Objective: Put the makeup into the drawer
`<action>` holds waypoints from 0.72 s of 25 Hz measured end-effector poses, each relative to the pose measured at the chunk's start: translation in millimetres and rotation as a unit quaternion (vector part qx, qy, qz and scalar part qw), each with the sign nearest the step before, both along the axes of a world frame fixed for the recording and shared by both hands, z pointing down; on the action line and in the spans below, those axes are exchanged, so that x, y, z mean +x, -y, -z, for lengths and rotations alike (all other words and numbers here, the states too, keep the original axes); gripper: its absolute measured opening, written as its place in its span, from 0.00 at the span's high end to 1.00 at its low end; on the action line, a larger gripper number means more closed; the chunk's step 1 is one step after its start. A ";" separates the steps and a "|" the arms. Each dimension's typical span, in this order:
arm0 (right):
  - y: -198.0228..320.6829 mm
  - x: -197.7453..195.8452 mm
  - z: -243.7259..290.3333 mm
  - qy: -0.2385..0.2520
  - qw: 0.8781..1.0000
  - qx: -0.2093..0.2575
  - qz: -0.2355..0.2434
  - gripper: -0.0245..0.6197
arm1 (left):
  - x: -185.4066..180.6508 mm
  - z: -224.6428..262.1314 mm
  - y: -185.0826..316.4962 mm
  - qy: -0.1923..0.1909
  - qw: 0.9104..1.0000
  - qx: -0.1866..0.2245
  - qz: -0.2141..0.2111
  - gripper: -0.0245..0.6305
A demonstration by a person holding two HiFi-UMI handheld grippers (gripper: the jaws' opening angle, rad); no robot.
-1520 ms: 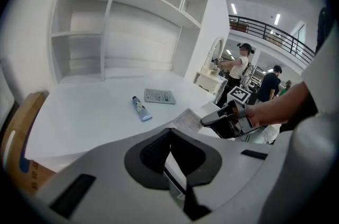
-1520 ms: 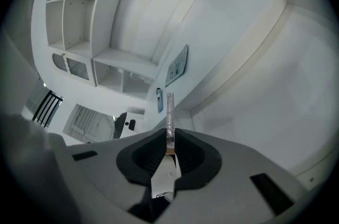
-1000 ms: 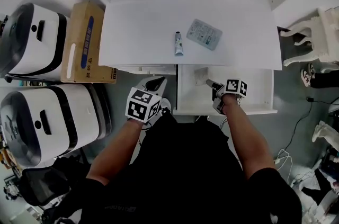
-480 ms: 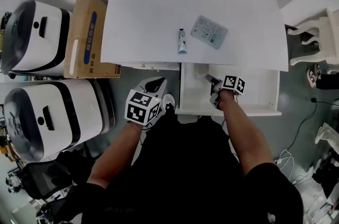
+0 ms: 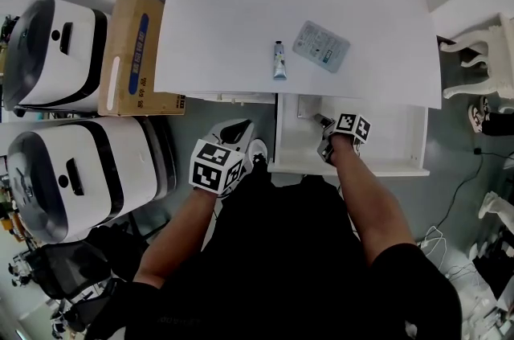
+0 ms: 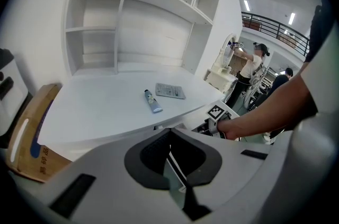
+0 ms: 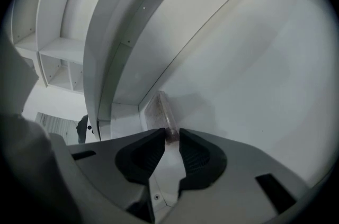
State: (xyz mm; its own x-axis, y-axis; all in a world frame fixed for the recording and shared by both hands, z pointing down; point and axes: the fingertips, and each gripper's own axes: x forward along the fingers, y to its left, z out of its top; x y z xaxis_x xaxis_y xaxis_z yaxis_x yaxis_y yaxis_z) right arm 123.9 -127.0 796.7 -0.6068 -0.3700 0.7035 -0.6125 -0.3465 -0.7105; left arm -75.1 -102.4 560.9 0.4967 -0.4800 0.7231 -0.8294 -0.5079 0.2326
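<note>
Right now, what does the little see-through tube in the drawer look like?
The makeup tube is small and clear, plastic by the look, with brownish stuff inside. It lies flat on the floor of the white drawer, in its far left corner. Its near end sits between the tips of the right claw, whose jaws have just been opening and seem not to squeeze it.

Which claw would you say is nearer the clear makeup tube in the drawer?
Right. The right claw, its jaws just opened wider, has the clear makeup tube between them in the drawer; the left claw hangs outside, left of it.
</note>
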 end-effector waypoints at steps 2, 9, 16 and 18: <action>0.4 0.4 -1.5 -0.005 1.000 -0.003 -0.002 0.84 | -3.1 -0.1 -0.5 -0.001 1.000 0.000 0.003 0.95; -1.1 0.4 -5.3 -0.030 0.999 -0.010 0.006 0.79 | -13.6 2.4 -2.4 -0.005 1.000 0.000 0.009 0.95; 0.9 -2.4 -0.5 -0.068 0.997 0.012 0.045 0.71 | -20.6 3.1 -4.6 -0.007 1.000 0.000 0.000 0.95; 1.2 -2.2 3.9 -0.099 0.991 0.030 0.083 0.69 | -19.2 3.9 -4.4 -0.009 1.000 0.002 -0.005 0.95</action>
